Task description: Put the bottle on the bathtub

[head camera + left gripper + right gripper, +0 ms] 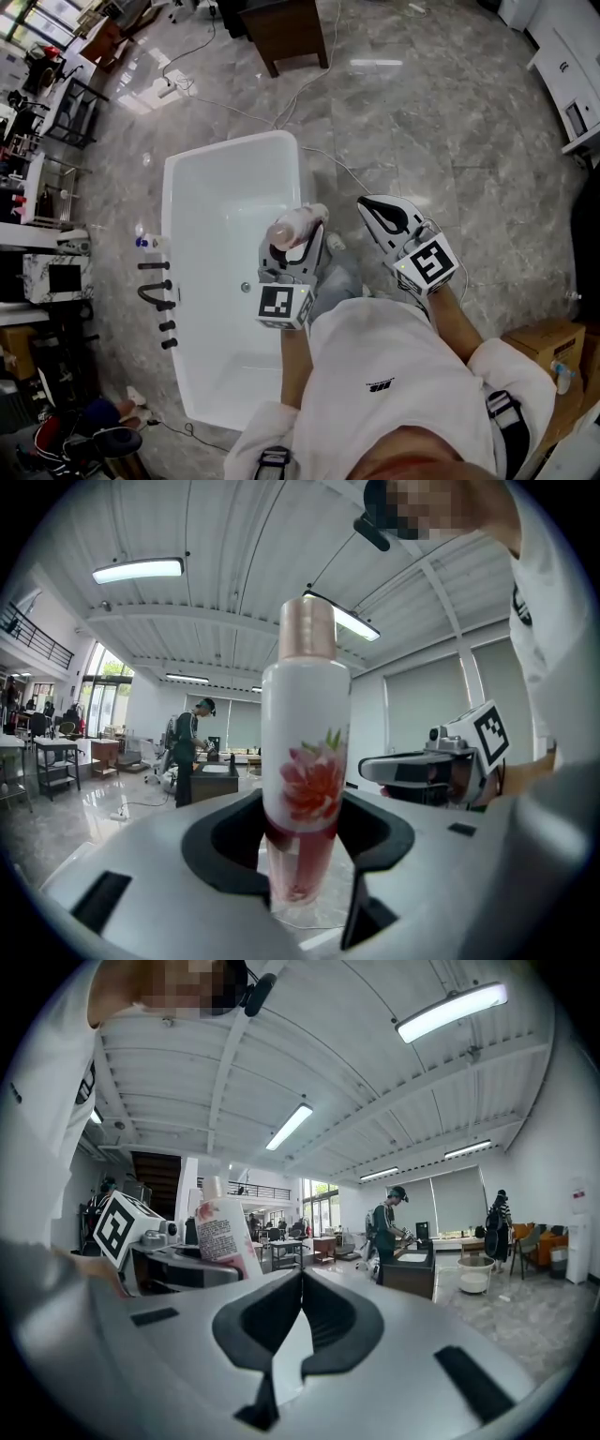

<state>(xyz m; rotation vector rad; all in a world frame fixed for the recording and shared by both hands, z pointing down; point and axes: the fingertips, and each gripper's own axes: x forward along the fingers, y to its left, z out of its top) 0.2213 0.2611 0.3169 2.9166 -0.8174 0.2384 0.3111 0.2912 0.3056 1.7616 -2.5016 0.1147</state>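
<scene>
Polished grey marble-patterned floor tiles (422,112) spread beneath both grippers. A glossy white bathtub (234,142), rectangular with rounded corners, lies below and to the left of the left gripper (291,251), which hangs over its near rim. That gripper's black-padded jaws are clamped on the lower, translucent reddish part of the bottle (305,761), which rises straight out from between them. The bottle is a smooth white cylinder with a metallic pink cap and a printed pink flower with green leaves. The right gripper view shows a label of fine print on the bottle's back, too small to read. The right gripper (302,1288), just to the right of the left one, has its jaws together with nothing between them. Each gripper bears a cube with black-and-white square markers.
</scene>
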